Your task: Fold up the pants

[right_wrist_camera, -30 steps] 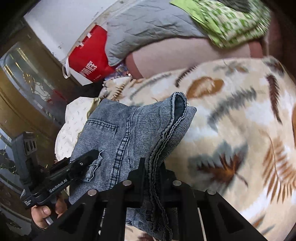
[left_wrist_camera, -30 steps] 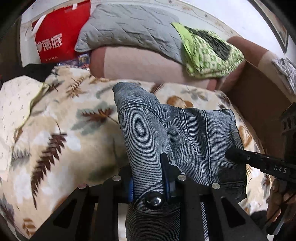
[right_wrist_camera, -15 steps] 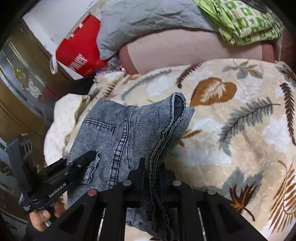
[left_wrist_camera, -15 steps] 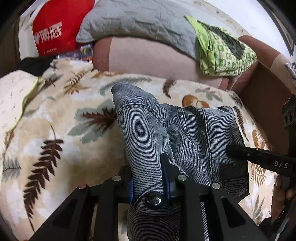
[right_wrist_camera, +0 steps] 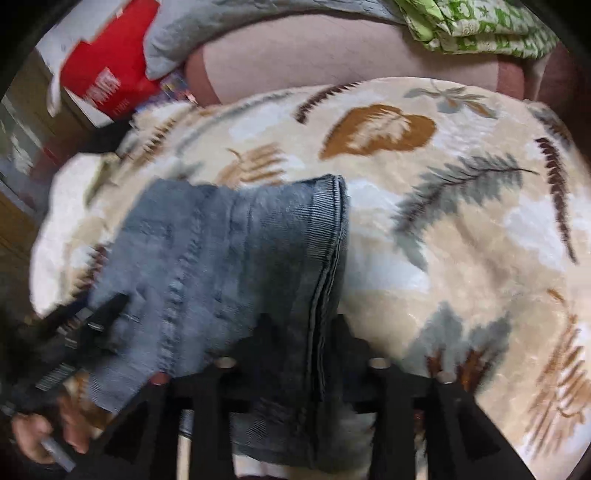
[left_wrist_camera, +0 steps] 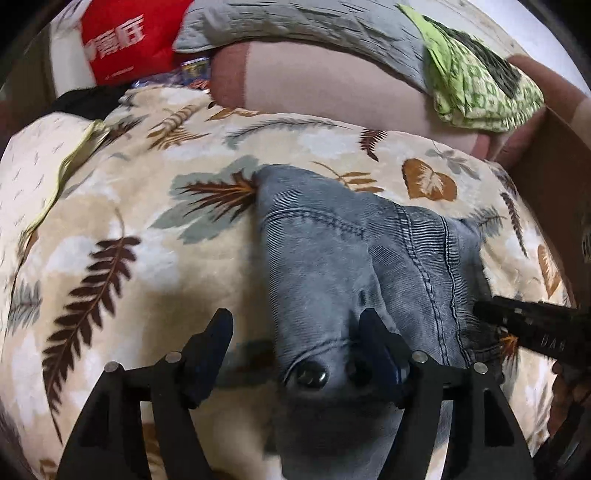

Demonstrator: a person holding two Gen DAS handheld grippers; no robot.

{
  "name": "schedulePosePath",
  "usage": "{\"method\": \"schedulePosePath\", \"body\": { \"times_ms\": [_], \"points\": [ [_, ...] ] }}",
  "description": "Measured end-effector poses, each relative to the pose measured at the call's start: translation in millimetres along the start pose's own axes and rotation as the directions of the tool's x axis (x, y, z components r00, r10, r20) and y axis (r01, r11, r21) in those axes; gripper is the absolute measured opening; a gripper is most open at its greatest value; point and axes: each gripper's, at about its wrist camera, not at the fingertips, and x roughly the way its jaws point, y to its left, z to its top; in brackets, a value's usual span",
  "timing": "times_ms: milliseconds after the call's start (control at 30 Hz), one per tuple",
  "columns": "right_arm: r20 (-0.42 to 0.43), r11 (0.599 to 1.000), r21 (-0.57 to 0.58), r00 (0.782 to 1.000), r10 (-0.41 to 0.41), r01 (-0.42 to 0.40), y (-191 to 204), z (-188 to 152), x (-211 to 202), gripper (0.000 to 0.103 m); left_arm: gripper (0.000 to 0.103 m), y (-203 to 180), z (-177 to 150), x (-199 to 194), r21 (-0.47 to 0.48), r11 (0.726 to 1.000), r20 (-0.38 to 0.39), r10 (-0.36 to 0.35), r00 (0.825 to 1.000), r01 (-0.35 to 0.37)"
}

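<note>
The folded blue denim pants (left_wrist_camera: 332, 258) lie on the leaf-patterned blanket (left_wrist_camera: 129, 229). My left gripper (left_wrist_camera: 295, 332) is open, its fingers spread wide on either side of the waistband with its metal button (left_wrist_camera: 310, 373); the cloth lies loose between them. In the right wrist view, my right gripper (right_wrist_camera: 301, 332) has its fingers a little apart around the pants' folded edge (right_wrist_camera: 325, 258); the frame is blurred. The right gripper shows at the left wrist view's right edge (left_wrist_camera: 517, 325), the left one at the right wrist view's lower left (right_wrist_camera: 85, 325).
A pink sofa back (left_wrist_camera: 332, 85) runs behind the blanket, with a grey quilted cushion (left_wrist_camera: 295, 22) and a green patterned cloth (left_wrist_camera: 480, 81) on it. A red bag (left_wrist_camera: 129, 37) stands at the back left. A brown armrest (left_wrist_camera: 554, 177) borders the right.
My left gripper has opened and let go of the waistband. My right gripper's fingers have spread apart. The pants have dropped lower onto the blanket, and both cameras have moved.
</note>
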Motion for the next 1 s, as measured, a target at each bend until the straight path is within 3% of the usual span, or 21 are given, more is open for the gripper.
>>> {"method": "schedulePosePath", "body": {
  "times_ms": [133,233,300,367,400,467,533,633,733,800,867,933,1000],
  "points": [
    [0.077,0.999,-0.029,0.996,-0.043,0.045,7.5,-7.9,-29.2,0.051,0.072,7.1,-3.6,-28.5,-0.022,0.999,0.054,0.027,0.998,-0.026],
    [0.128,0.999,-0.034,0.992,0.014,-0.01,18.5,-17.6,-50.0,0.058,0.079,5.7,-10.3,-38.4,-0.015,0.998,0.086,0.054,0.995,-0.053],
    [0.103,0.998,-0.058,0.994,0.036,-0.03,27.3,-27.1,-44.7,0.06,0.079,-1.1,-19.0,-23.3,0.032,0.995,0.036,0.097,0.995,-0.099],
    [0.028,0.997,-0.072,1.0,-0.004,0.006,29.8,-38.1,-20.2,0.06,0.081,-8.7,-28.3,-4.7,0.098,0.984,-0.016,0.152,0.988,-0.15],
    [-0.038,0.995,-0.081,0.998,-0.053,0.049,27.2,-44.9,-1.5,0.06,0.081,-10.6,-32.1,-2.3,0.117,0.979,-0.006,0.169,0.986,-0.167],
    [-0.029,0.996,-0.077,0.999,-0.046,0.044,22.5,-47.3,-1.4,0.061,0.08,-10.0,-33.8,-15.4,0.111,0.981,0.036,0.154,0.987,-0.157],
    [-0.02,0.997,-0.066,0.999,-0.039,0.038,19.7,-37.6,-14.8,0.061,0.08,-6.7,-30.2,-31.8,0.078,0.989,0.066,0.123,0.99,-0.128],
    [0.062,0.996,-0.071,0.997,-0.041,0.045,21.8,-10.6,-38.3,0.061,0.081,-3.3,-31.0,-42.7,0.05,0.994,0.116,0.095,0.989,-0.101],
    [0.125,0.997,-0.047,0.991,-0.055,0.061,24.0,25.8,-41.1,0.064,0.081,-4.9,-36.3,-15.3,0.097,0.988,0.016,0.123,0.992,-0.124],
    [0.15,0.99,-0.044,0.98,-0.128,0.136,26.0,46.9,-27.2,0.064,0.081,-1.6,-40.8,-11.7,0.076,0.99,0.031,0.12,0.992,-0.122],
    [0.137,0.975,-0.033,0.968,-0.212,0.219,25.3,57.5,-4.5,0.064,0.081,0.6,-41.7,-10.9,0.057,0.992,0.03,0.109,0.994,-0.11],
    [0.02,0.951,-0.04,0.952,-0.306,0.307,17.6,60.5,35.5,0.065,0.081,0.4,-41.3,-9.7,0.063,0.992,0.027,0.104,0.994,-0.106],
    [0.014,0.955,-0.021,0.955,-0.295,0.295,11.5,56.6,40.4,0.065,0.081,1.4,-41.0,-10.1,0.057,0.993,0.025,0.099,0.995,-0.1]
  ]
}}
